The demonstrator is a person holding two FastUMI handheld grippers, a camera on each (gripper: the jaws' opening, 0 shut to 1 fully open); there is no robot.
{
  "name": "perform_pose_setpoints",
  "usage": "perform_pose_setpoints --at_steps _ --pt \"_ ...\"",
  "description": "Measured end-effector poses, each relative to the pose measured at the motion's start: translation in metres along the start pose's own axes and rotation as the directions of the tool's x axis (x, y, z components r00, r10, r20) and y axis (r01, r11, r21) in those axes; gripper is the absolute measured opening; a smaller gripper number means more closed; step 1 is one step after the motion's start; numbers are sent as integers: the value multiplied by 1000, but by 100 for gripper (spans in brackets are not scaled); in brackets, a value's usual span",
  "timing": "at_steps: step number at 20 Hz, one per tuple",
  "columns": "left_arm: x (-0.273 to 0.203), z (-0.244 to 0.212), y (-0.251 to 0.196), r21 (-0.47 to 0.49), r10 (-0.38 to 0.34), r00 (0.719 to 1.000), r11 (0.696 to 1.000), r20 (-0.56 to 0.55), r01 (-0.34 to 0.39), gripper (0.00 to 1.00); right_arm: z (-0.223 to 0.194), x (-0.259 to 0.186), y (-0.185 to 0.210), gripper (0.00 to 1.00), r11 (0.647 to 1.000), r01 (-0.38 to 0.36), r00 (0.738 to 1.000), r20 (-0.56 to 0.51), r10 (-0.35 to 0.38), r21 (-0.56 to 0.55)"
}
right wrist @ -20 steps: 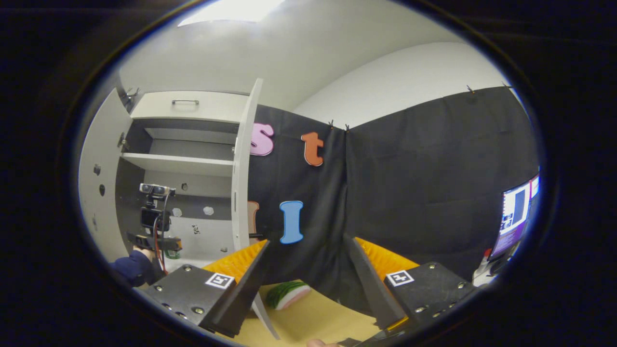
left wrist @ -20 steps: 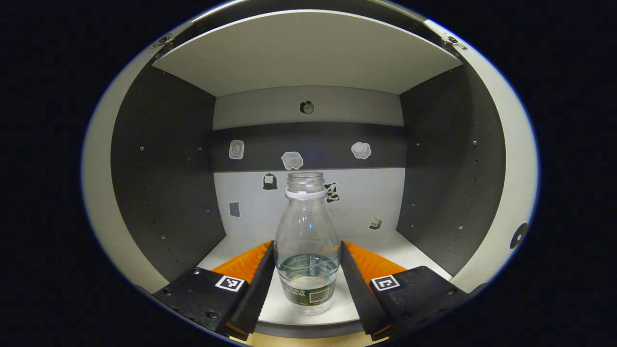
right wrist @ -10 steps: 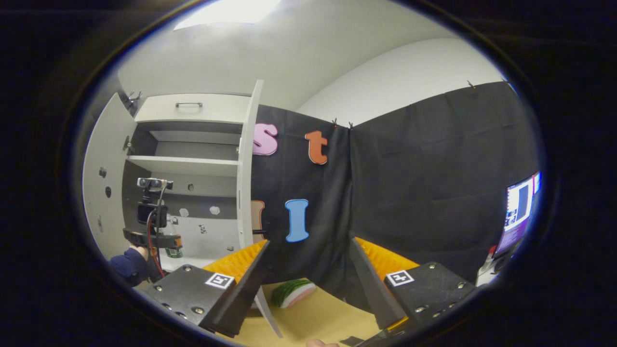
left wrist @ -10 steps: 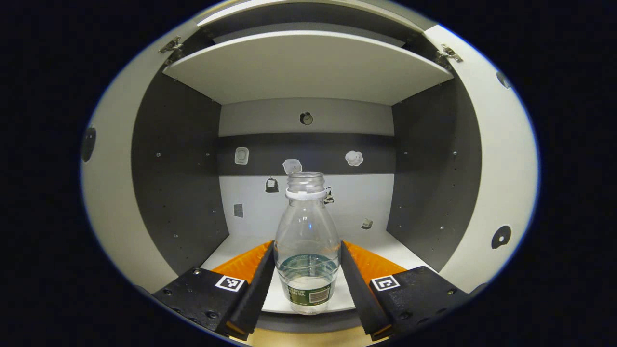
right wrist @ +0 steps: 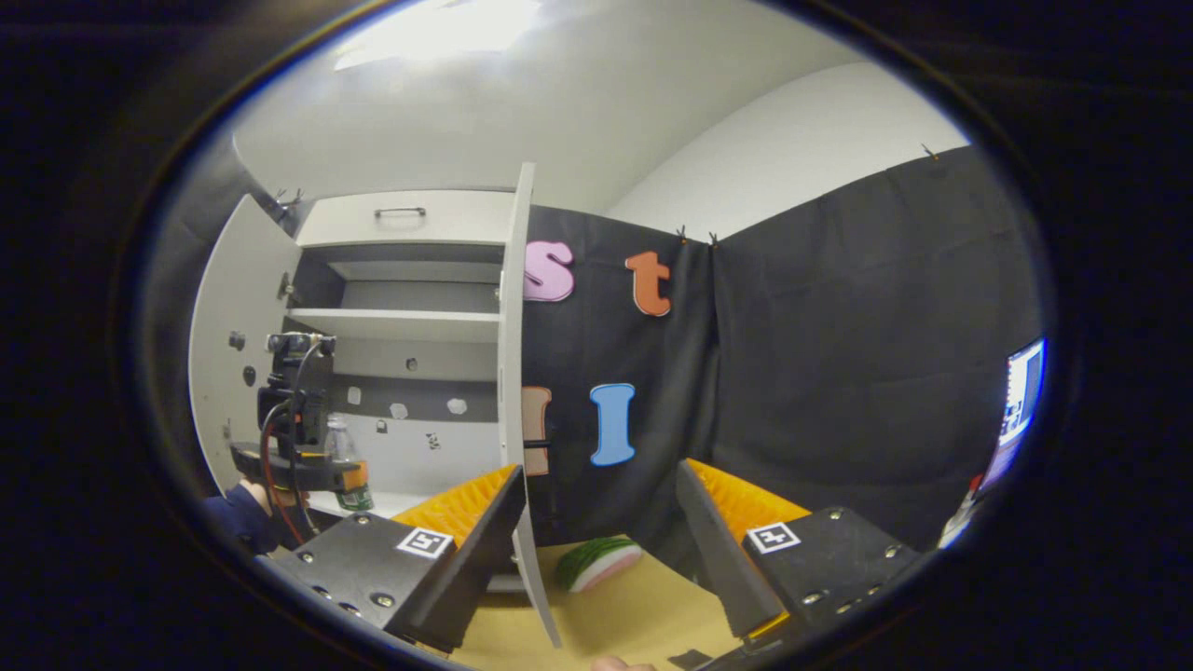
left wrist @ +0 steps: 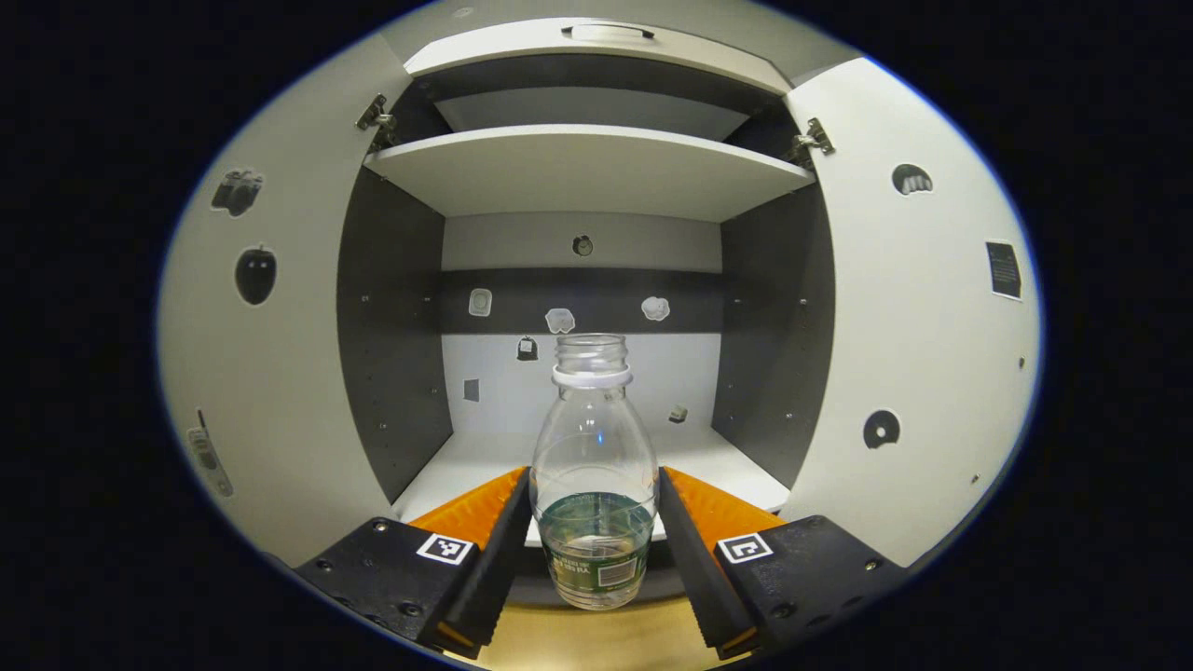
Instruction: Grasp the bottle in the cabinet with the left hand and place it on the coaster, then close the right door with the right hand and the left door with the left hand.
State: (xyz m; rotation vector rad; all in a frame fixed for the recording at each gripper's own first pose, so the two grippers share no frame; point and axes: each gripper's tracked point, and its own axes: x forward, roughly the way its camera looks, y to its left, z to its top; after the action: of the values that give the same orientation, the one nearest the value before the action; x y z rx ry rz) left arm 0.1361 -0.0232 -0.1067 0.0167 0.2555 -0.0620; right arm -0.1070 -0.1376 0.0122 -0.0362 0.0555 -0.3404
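A clear uncapped plastic bottle point(left wrist: 594, 475) with a little water and a green label hangs between the fingers of my left gripper point(left wrist: 594, 545), which is shut on its lower body. It is held in front of the open cabinet point(left wrist: 582, 177), over the shelf's front edge. In the right gripper view the bottle point(right wrist: 343, 461) and the left gripper point(right wrist: 322, 475) show at far left before the cabinet. My right gripper point(right wrist: 596, 545) is open and holds nothing, pointing at the black wall. The right door point(right wrist: 515, 391) stands open edge-on; the left door point(right wrist: 233, 345) is swung wide.
A wooden table top point(right wrist: 615, 620) lies below, with a green and white watermelon-slice object point(right wrist: 598, 562) near the wall. Small stickers dot the cabinet's back panel point(left wrist: 578, 373) and door insides. A screen point(right wrist: 1021, 396) glows at far right. A drawer with a handle point(right wrist: 410, 212) tops the cabinet.
My left gripper has drawn back out of the cabinet with the bottle, so both doors now show. The right gripper view has turned slightly, shifting the cabinet rightward.
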Motion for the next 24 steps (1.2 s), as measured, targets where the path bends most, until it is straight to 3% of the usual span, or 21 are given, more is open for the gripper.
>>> perform_pose_setpoints --at_steps 8,13,24 --pt "-52 -73 8 -82 -54 990 996 -131 44 81 4 3 24 97 992 -122 993 10 122 13" --pt "-67 -144 23 -147 -80 962 988 -263 42 81 3 4 40 99 986 -165 986 13 165 27" --pt "-70 -307 30 -154 -114 837 987 -535 36 82 -2 10 50 97 986 -166 986 3 166 13"
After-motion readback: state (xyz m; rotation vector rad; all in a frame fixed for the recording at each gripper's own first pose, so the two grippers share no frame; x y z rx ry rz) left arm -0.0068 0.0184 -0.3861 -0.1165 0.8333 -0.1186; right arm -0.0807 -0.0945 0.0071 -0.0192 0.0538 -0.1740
